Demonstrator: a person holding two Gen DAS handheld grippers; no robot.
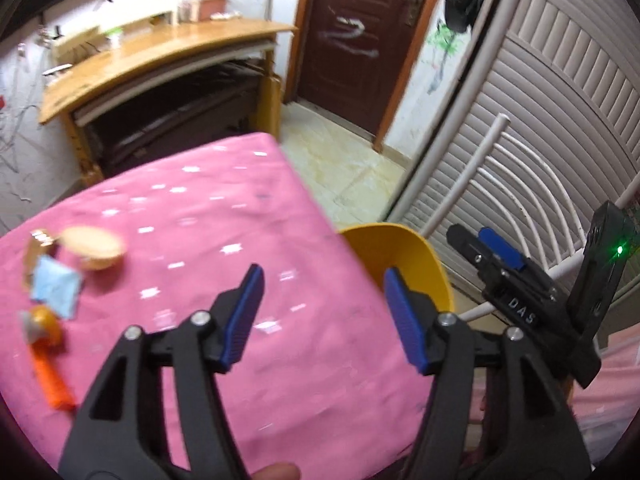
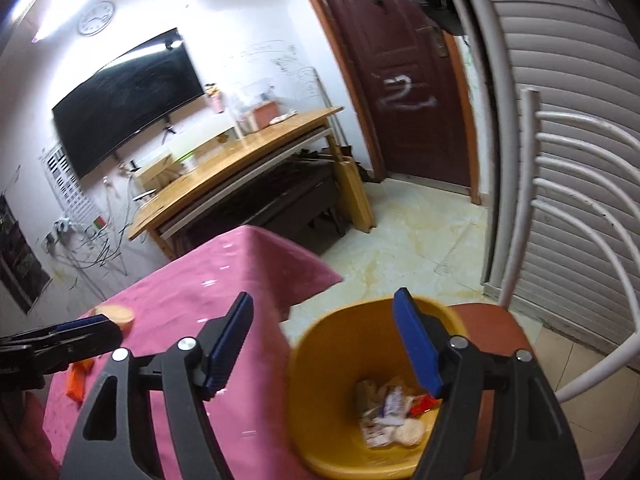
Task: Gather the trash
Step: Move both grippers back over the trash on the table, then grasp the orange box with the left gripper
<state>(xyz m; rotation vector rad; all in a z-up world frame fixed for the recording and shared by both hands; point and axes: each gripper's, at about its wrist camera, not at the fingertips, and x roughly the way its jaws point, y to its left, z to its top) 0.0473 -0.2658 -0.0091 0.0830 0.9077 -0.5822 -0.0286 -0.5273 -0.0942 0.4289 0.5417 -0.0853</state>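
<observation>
ur left claw point(image 1: 324, 312) & right claw point(image 2: 324, 344) both spread, empty; right over yellow bin point(image 2: 320, 420) w/ wrappers point(image 2: 394, 412), right of pink bench point(image 1: 224, 216).

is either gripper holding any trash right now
Nothing is held: the left gripper is open and empty over the pink tablecloth, the right gripper open and empty above the yellow plastic bin.

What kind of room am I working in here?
Likely a home living room: a wall-mounted TV, a wooden desk beneath it, a front-style door, and a pink-clothed table beside a yellow trash bin.
</observation>
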